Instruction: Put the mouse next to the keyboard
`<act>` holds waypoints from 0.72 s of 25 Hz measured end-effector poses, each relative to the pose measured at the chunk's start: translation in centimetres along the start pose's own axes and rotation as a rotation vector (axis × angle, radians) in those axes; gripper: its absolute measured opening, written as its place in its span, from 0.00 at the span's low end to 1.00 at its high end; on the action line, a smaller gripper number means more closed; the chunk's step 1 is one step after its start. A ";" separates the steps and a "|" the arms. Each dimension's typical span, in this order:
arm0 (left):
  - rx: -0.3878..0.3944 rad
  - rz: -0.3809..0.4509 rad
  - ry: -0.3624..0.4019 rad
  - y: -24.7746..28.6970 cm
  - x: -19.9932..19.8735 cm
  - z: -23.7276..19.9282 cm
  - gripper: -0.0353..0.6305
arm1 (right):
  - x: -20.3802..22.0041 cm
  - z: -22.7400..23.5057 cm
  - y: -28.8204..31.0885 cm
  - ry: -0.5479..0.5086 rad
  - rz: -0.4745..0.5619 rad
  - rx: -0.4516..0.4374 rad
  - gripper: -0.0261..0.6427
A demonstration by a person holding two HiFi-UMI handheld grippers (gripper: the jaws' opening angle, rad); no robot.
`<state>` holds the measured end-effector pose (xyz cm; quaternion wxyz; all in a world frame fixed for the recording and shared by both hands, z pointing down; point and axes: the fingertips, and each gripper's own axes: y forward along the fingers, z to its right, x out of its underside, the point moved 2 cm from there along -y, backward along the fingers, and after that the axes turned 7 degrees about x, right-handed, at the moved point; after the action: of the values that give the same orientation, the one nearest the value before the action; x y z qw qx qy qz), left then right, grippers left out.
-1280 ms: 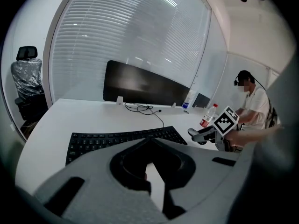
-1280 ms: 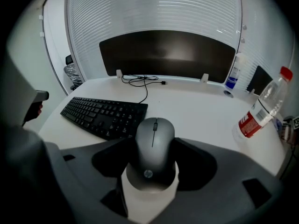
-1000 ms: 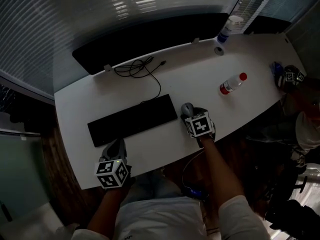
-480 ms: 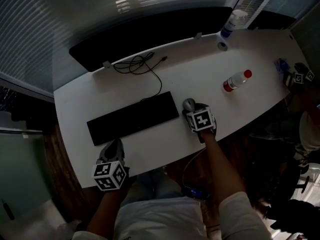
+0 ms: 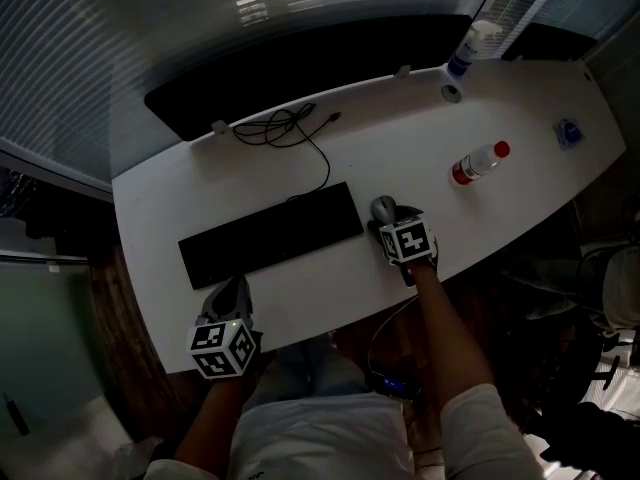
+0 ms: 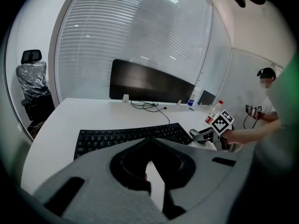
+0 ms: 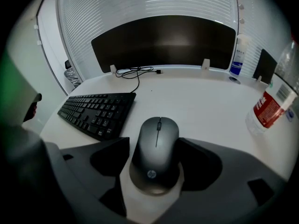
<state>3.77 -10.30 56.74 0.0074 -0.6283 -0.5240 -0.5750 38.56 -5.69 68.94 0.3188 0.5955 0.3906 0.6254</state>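
Note:
A dark grey mouse (image 7: pixel 156 129) lies flat on the white desk (image 5: pixel 400 138), just right of the black keyboard (image 5: pixel 270 235) and a short gap from its right end (image 7: pixel 96 111). My right gripper (image 7: pixel 154 143) straddles the mouse, one jaw against each side; the jaws have just been opening a little with the mouse still between them. In the head view that gripper (image 5: pixel 392 223) points down at the mouse (image 5: pixel 383 208). My left gripper (image 5: pixel 232 290) rests at the desk's near edge in front of the keyboard's left half (image 6: pixel 131 136), its jaws (image 6: pixel 149 141) closed tip to tip and empty.
A clear bottle with a red cap and label (image 5: pixel 475 165) lies on its side right of the mouse. A coiled black cable (image 5: pixel 285 128), a dark monitor (image 5: pixel 300 63), a spray bottle (image 5: pixel 465 48) and a small blue item (image 5: pixel 568 133) sit further back. Another person (image 6: pixel 268 101) stands beyond the desk's right end.
Both grippers and the mouse keep their places. The marker cube seen at the desk's far right end in the earlier head views is out of view now.

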 end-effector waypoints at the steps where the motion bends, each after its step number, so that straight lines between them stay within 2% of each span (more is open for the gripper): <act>1: 0.000 0.001 0.001 -0.1 0.0 0.0 0.06 | 0.0 -0.1 0.0 0.000 0.005 -0.007 0.50; 8: 0.003 0.012 0.001 -0.7 -0.3 -0.1 0.06 | -0.8 0.6 -1.3 0.014 0.017 0.020 0.52; 14: 0.018 0.034 0.004 -1.9 -1.1 0.3 0.06 | -2.8 -0.9 -6.5 0.014 0.102 0.024 0.51; 15: 0.021 0.038 0.006 -2.1 -1.2 0.4 0.06 | -3.0 -1.2 -7.6 0.027 0.119 0.031 0.49; 18: 0.034 0.050 0.015 -2.9 -1.7 0.8 0.06 | -3.7 -3.0 -10.6 0.041 0.176 0.039 0.26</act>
<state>2.77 -9.54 53.50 0.0366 -0.6367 -0.5177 -0.5702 35.18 -4.01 57.92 0.2430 0.6207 0.3554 0.6553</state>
